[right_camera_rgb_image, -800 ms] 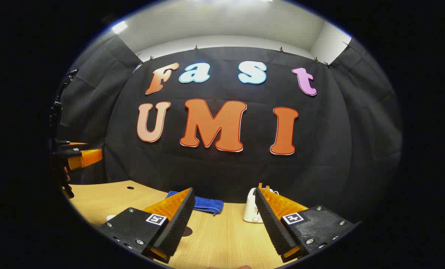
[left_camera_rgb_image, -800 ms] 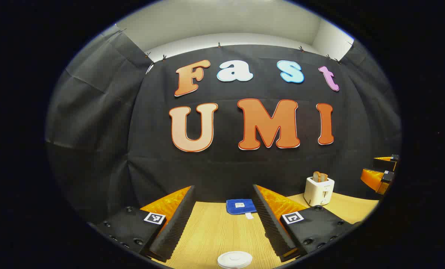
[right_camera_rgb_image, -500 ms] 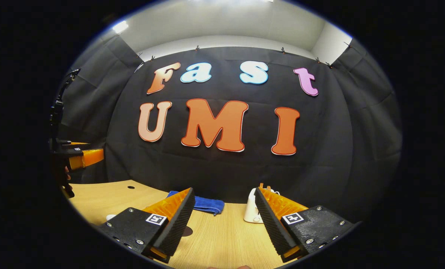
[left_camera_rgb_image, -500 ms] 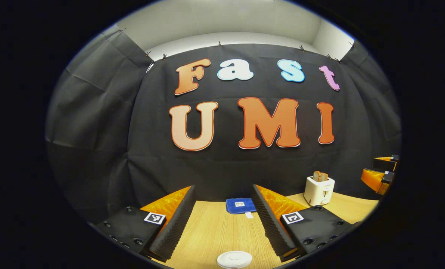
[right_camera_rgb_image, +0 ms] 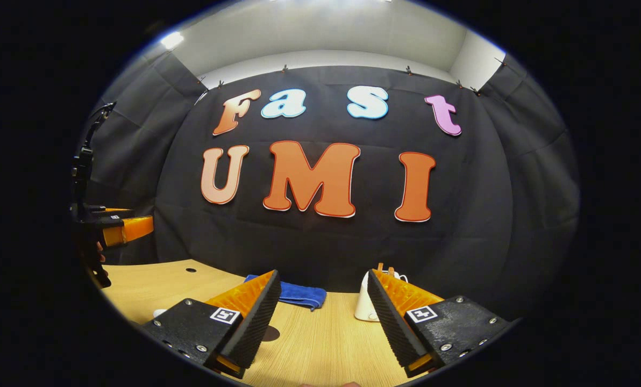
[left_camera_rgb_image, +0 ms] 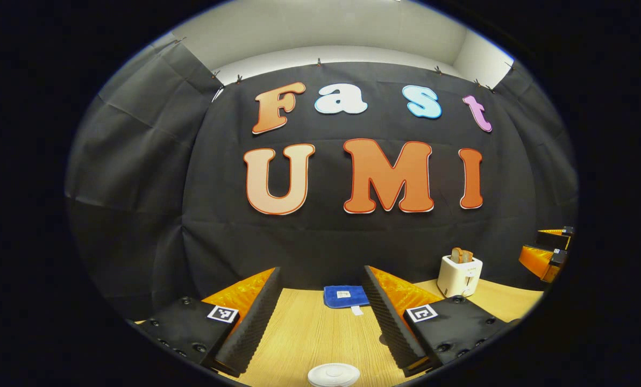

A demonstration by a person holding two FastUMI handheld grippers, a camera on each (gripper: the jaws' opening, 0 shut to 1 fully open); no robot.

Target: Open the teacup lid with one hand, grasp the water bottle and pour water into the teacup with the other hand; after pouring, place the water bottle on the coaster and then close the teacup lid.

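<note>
As white teacup lid (left_camera_rgb_image: 333, 374) slips lower toward view's bottom edge vs. a moment ago, still centred between left gripper (left_camera_rgb_image: 320, 322) fingers, apart, nothing held. Right gripper (right_camera_rgb_image: 320, 322) likewise apart, empty, over counter (right_camera_rgb_image: 320, 344). Lid not yet grasped; approach prob. ongoing. Bottle unseen.

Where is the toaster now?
In the left gripper view the toaster stands on the table's far right, before the black wall, right of the blue cloth.
</note>
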